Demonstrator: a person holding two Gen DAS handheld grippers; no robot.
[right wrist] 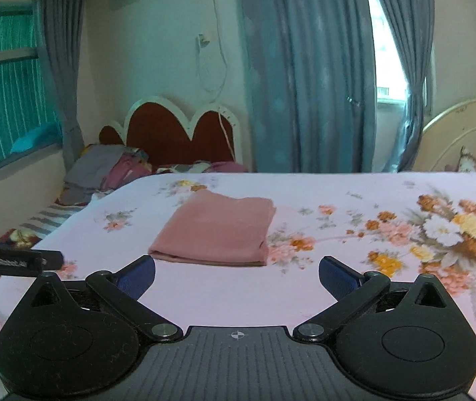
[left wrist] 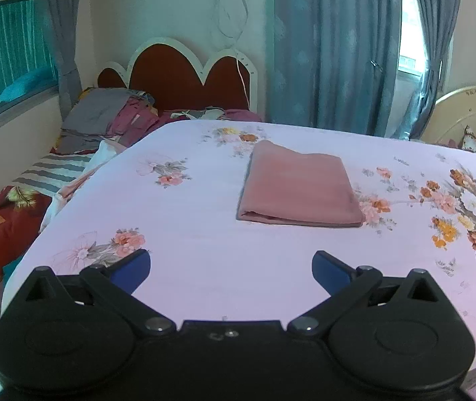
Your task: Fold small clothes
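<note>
Both your left tongs (left wrist: pixel 231 269) and right tongs (right wrist: pixel 237 275) are spread, empty, near the folded pink cloth (left wrist: pixel 300 183) on the bed (left wrist: pixel 204 234); brushing it could undo the fold.

The folded cloth (left wrist: pixel 300 183) was plain dusty pink. The bedsheet (left wrist: pixel 204 234) was pale lilac with orange, pink and white flowers, thickest at three o'clock. Curtains (left wrist: pixel 331 50) were grey-blue.
</note>
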